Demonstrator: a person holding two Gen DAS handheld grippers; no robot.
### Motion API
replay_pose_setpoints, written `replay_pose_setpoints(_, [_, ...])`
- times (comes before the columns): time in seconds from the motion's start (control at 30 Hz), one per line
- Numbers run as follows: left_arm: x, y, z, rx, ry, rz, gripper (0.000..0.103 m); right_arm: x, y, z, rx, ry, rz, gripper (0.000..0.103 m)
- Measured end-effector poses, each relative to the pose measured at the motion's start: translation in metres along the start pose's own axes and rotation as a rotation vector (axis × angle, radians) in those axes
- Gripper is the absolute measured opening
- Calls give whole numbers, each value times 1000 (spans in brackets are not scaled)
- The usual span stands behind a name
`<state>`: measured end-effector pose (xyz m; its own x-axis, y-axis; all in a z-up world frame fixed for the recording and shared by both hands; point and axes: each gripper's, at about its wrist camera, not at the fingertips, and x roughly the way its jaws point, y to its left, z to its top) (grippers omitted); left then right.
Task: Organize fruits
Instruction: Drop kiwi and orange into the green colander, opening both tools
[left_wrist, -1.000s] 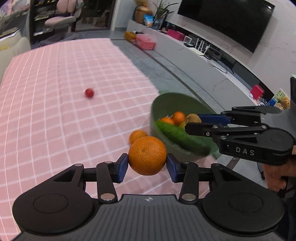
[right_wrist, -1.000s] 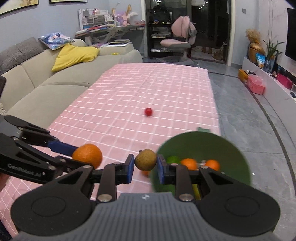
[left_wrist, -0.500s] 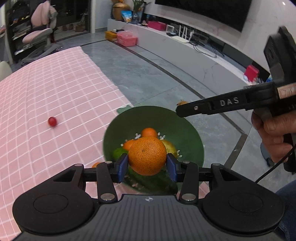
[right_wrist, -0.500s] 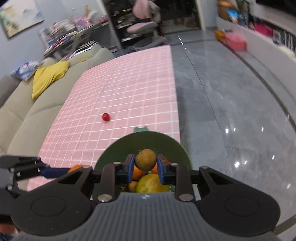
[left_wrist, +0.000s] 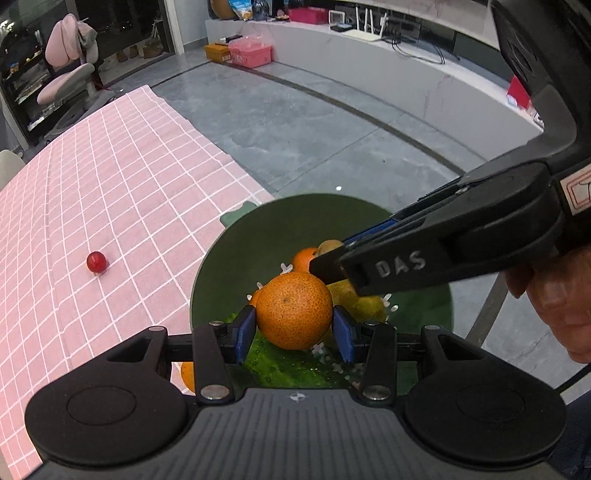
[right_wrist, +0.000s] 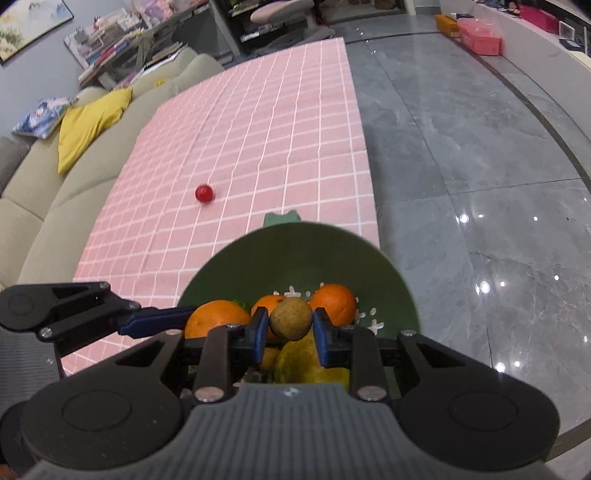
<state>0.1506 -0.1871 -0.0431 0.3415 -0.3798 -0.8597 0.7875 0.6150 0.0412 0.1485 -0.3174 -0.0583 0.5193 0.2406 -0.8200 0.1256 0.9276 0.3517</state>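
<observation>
My left gripper (left_wrist: 294, 328) is shut on an orange (left_wrist: 294, 311) and holds it over the green bowl (left_wrist: 258, 236). My right gripper (right_wrist: 290, 328) is shut on a small brown kiwi (right_wrist: 290, 318) over the same bowl (right_wrist: 295, 254). The bowl holds oranges (right_wrist: 333, 298), a yellow fruit (right_wrist: 299, 362) and a green cucumber (left_wrist: 288, 365). The right gripper shows in the left wrist view (left_wrist: 332, 258), the left gripper with its orange in the right wrist view (right_wrist: 207, 317). A small red fruit (left_wrist: 96, 261) lies on the pink checked cloth, also in the right wrist view (right_wrist: 204, 193).
The bowl stands at the table's right edge, next to grey floor (right_wrist: 461, 147). Another orange (left_wrist: 187, 374) lies on the cloth beside the bowl. A beige sofa (right_wrist: 44, 206) runs along the table's left. A TV bench (left_wrist: 369, 55) stands beyond the floor.
Both grippers have moved closer over the bowl and lower, each still holding its fruit. The right gripper now sits close above the left one's orange.
</observation>
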Motion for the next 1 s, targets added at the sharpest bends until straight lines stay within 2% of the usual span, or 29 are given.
replay_pose_setpoints(0.4, [5, 3, -1, -46, -5, -2, 53, 21, 4, -3, -28, 53, -46, 24])
replay_pose_setpoints(0.47, [2, 3, -1, -45, -26, 6, 67, 20, 4, -2, -24, 37, -65, 34])
replay_pose_setpoints(0.53, [-6, 4, -4, -50, -67, 9, 72, 15, 4, 0, -21, 8, -92, 37])
replay_pose_setpoints(0.7, [-25, 20, -10, -121, -110, 17, 72, 6, -4, 1, 6, -28, -85, 37])
replay_pose_setpoints(1.0, [-53, 55, -37, -228, -103, 58, 72, -5, -2, -1, 0, -63, -84, 37])
